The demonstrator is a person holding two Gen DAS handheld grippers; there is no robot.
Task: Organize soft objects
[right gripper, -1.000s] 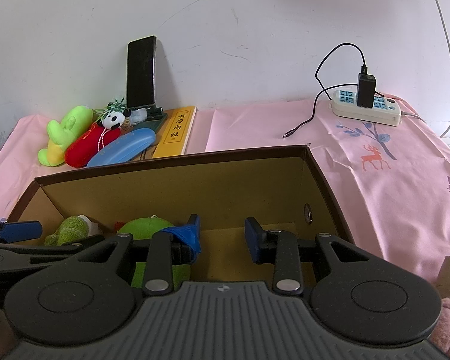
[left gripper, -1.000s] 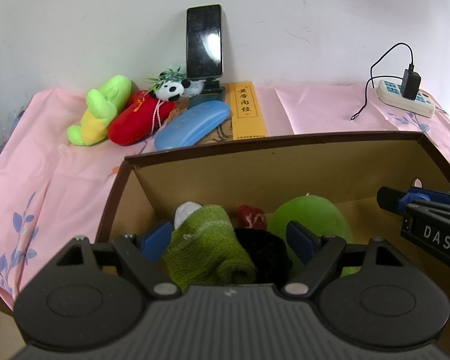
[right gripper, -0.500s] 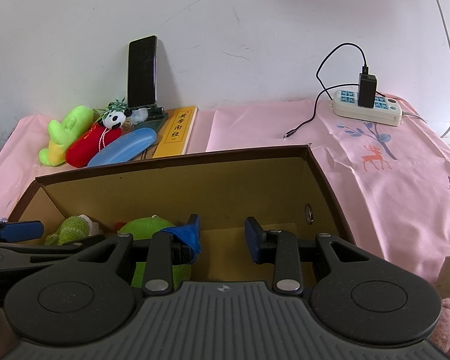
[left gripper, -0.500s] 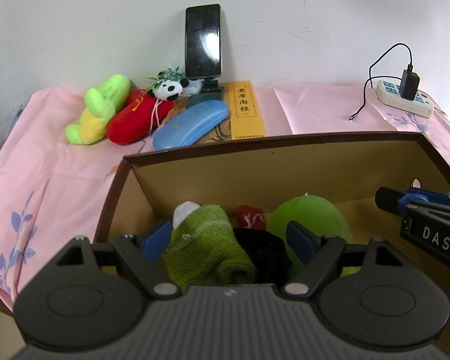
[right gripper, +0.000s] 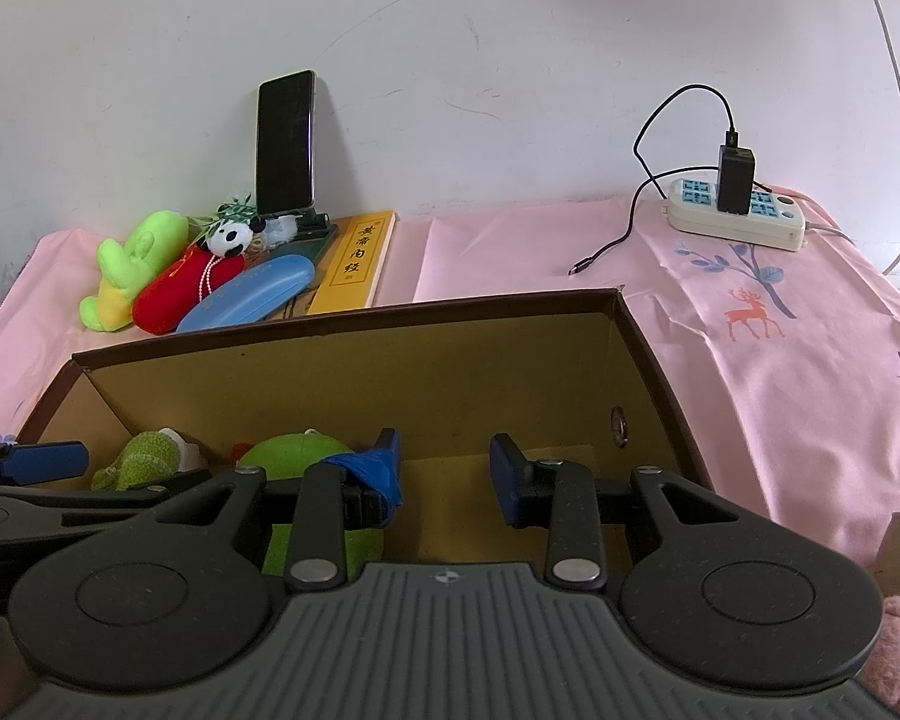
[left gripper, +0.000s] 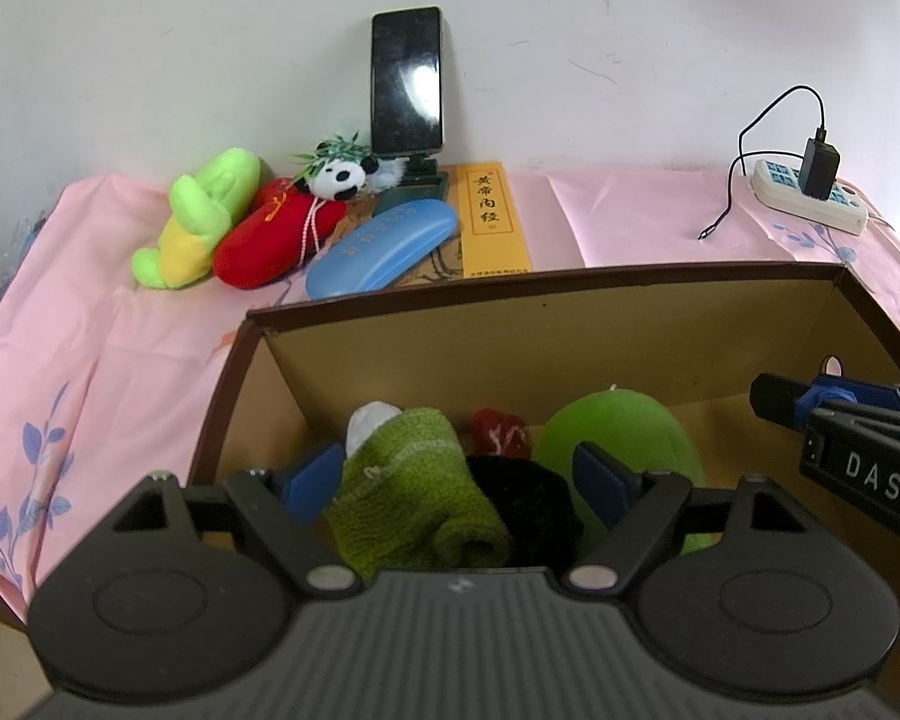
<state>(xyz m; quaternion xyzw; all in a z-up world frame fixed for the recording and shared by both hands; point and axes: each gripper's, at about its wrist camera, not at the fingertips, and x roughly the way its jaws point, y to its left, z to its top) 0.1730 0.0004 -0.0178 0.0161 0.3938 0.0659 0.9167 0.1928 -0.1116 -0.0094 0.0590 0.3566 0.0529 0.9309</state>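
My left gripper [left gripper: 459,477] is spread wide over the cardboard box [left gripper: 570,336], the green knit plush [left gripper: 414,495] between its fingers, round green plush [left gripper: 624,438] just right. My right gripper [right gripper: 447,468] spread, nothing between.

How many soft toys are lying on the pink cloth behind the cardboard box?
3, side by side left of the phone stand: a lime-green plush farthest left, a red plush beside it, and a small panda at the red one's top end. Others may be hidden behind the box wall.
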